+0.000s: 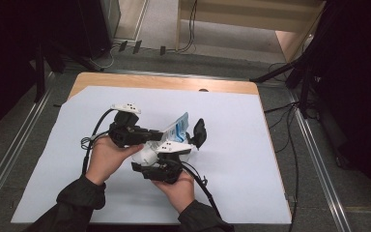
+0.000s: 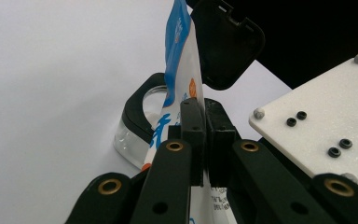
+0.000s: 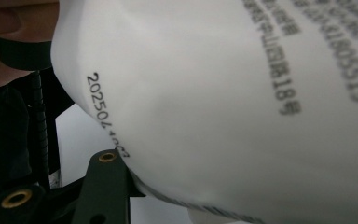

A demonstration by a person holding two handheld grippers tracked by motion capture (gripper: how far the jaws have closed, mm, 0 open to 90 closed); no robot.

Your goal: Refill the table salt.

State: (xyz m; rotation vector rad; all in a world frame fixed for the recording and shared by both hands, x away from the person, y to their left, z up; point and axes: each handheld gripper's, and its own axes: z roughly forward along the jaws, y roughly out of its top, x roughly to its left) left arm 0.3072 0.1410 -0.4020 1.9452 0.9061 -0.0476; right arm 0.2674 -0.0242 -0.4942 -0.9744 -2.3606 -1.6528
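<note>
At the centre of the high view I had the left gripper [image 1: 160,133] clamped on the blue-and-white pouch [image 1: 177,129], above a clear jar [image 2: 129,136] with its black lid [image 2: 227,44] open. The pouch's white bulge hid the right gripper's [image 1: 147,157] jaws in its own view, so I could not tell their spread.

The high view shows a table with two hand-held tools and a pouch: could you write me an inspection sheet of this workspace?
Surface: pale sheet over a wooden table.
Job's things: blue-and-white pouch, held above a clear container with a black hinged lid.
Clutter: nothing seen.
Grippers: left tool shut on the pouch; right tool pressed against the pouch's white underside, jaw state unclear.
Cables: one trails from each tool; more on the floor.
Surroundings: dark stands, floor rails, wooden furniture.
</note>
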